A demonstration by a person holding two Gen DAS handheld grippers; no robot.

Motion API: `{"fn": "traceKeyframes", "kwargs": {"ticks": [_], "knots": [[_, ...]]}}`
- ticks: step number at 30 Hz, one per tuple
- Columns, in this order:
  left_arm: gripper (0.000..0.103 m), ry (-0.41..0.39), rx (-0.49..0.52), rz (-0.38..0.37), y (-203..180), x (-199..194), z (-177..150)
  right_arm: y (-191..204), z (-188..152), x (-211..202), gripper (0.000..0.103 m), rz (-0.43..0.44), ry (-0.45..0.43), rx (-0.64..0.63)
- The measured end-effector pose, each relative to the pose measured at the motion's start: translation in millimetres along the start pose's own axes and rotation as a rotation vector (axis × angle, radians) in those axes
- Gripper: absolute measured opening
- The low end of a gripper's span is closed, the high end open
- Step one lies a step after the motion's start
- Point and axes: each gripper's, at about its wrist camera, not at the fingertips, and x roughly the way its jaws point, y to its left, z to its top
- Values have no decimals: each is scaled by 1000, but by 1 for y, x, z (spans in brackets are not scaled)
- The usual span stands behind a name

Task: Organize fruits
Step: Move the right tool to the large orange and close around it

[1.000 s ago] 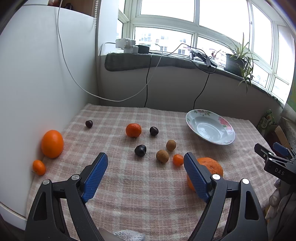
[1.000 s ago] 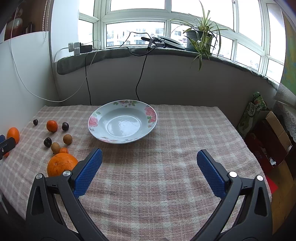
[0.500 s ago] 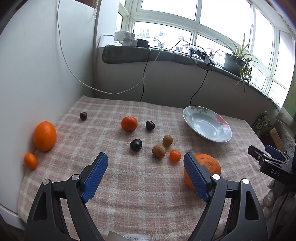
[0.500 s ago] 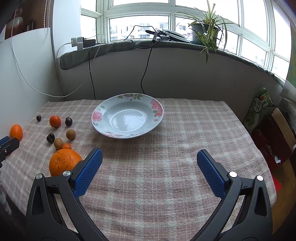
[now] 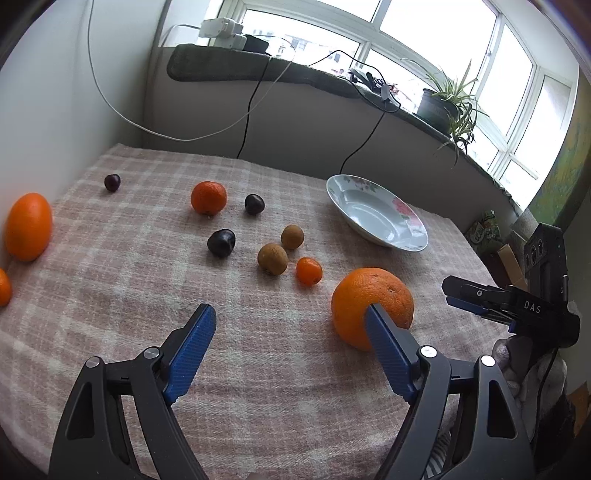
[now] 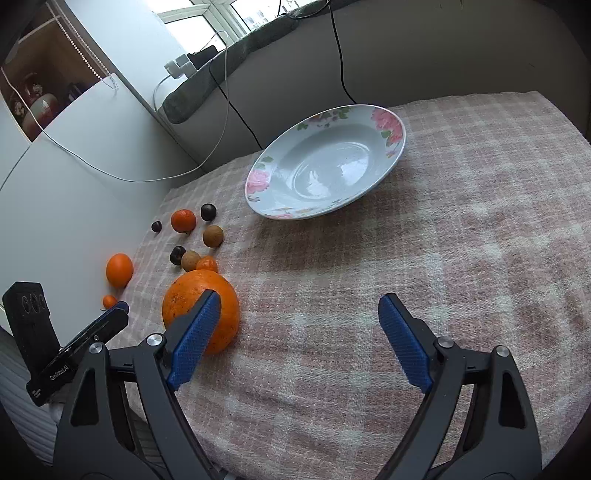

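Right hand-held gripper point(image 6: 299, 308) tilted down toward worktop point(image 6: 424, 240), closing, empty; left point(image 5: 290, 319) likewise. Big orange point(image 6: 201, 308) beside; pickup imminent.

This is looking like a room in a home. A tabletop point(image 5: 258, 369) is wearing a soft pink checked cloth, and a flowery plate point(image 6: 325, 166) is sitting on it. Big windows point(image 5: 424, 48) are letting in daylight. A leafy pot plant point(image 5: 447, 99) is growing on the sill, where chargers point(image 5: 221, 27) are trailing their wires point(image 5: 251, 107) down.
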Motion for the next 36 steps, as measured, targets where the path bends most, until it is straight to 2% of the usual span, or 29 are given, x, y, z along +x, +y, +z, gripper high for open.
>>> {"fn": "traceKeyframes", "kwargs": {"ticks": [4,7,10,20,33,36], "knots": [[68,20,27,-49,-9,6,-4,7,4,8,79,74,38,-3],[65,42,51,-80,-15,11,-6,14,8,14,76,117,57,-4],[58,69,64,-122,-21,15,-8,21,10,19,73,144,68,-13],[56,122,90,-183,-34,31,-11,32,10,34,66,214,129,-28],[51,138,133,-188,-38,44,-12,41,12,51,66,251,184,-40],[47,137,139,-200,-42,45,-11,42,11,54,66,272,201,-35]]}}
